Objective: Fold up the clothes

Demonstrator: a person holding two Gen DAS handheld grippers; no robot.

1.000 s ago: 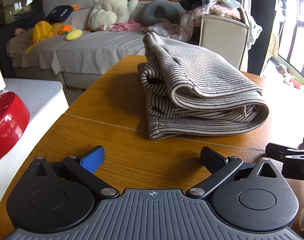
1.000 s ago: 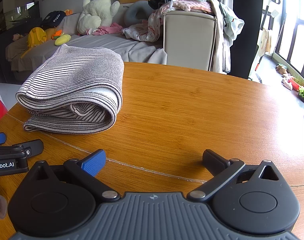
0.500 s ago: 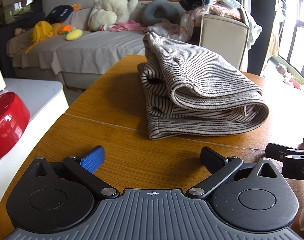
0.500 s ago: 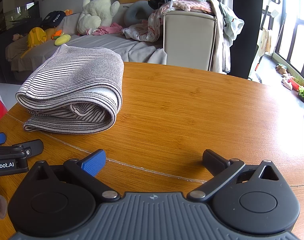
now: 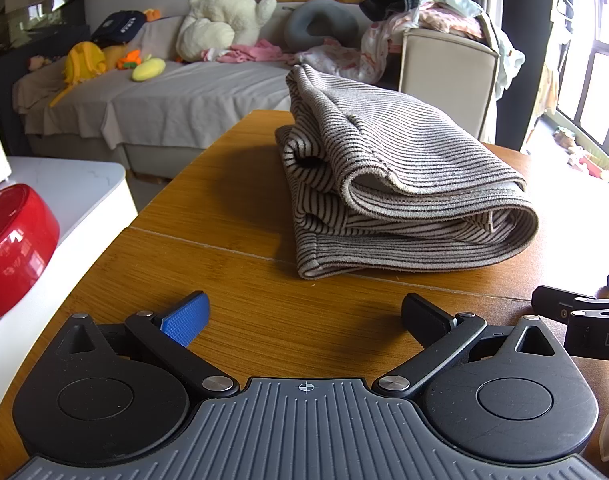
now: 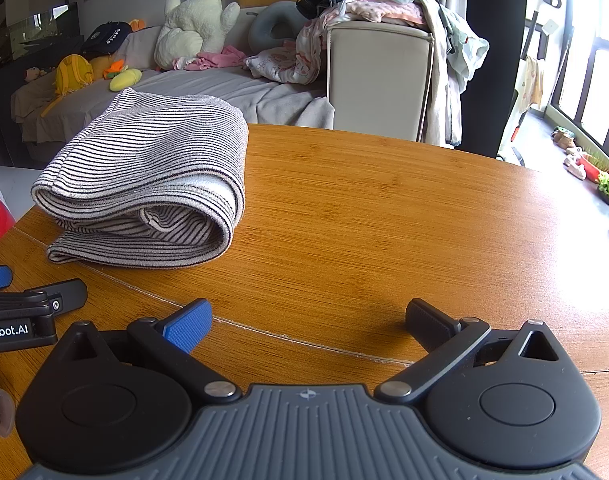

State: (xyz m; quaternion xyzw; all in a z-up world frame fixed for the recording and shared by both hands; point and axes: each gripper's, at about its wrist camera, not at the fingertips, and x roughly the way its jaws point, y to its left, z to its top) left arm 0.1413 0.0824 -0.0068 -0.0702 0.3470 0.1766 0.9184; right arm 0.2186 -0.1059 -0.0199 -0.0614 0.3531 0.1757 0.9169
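A striped grey and black garment [image 5: 400, 184] lies folded in a thick bundle on the wooden table [image 5: 224, 216]; it also shows in the right wrist view [image 6: 152, 184]. My left gripper [image 5: 304, 316] is open and empty, low over the table, a short way in front of the bundle. My right gripper [image 6: 308, 320] is open and empty, near the table's front edge, to the right of the bundle. Each gripper's fingers show at the edge of the other's view [image 5: 576, 312] [image 6: 36, 304].
A red bowl [image 5: 12, 248] sits on a white side table [image 5: 76, 184] to the left. A sofa [image 5: 176, 92] with soft toys and a beige chair [image 6: 380, 76] piled with clothes stand behind the table. Windows are at the right.
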